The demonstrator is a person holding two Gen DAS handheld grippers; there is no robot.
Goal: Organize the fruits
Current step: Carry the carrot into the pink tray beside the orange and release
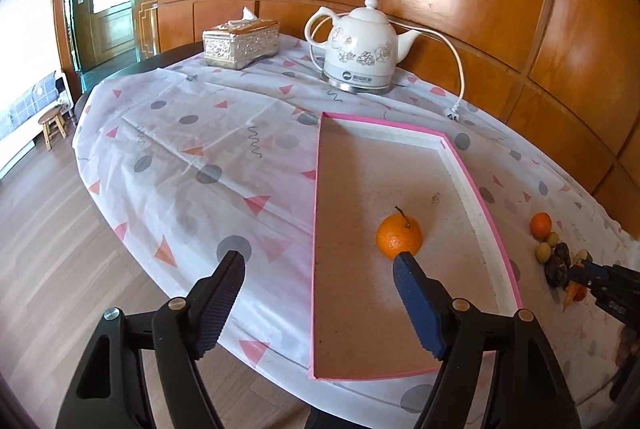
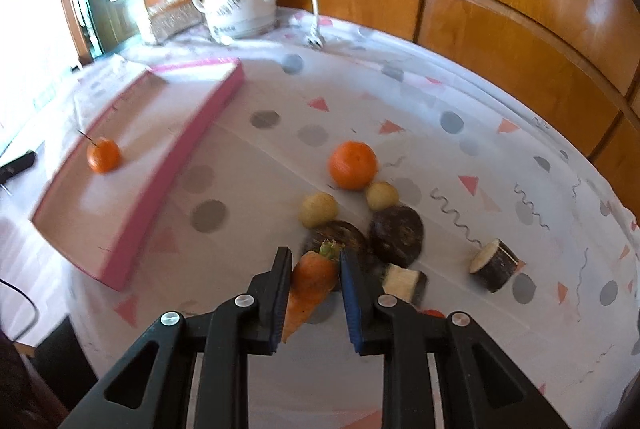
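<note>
My left tongs (image 1: 320,259) stand wide apart and hold nothing, above the near edge of the pink tray (image 1: 496,233). One orange (image 1: 399,235) lies inside the tray, just beyond the right finger. My right tongs (image 2: 314,265) are partly apart with a carrot (image 2: 310,287) between the fingers; I cannot tell whether both pads touch it. Beyond the carrot, on the tabletop (image 2: 460,157), lie two dark round pieces (image 2: 396,231), two small yellowish fruits (image 2: 319,209) and a second orange (image 2: 353,165). A kettle (image 1: 360,49) stands at the far side.
</note>
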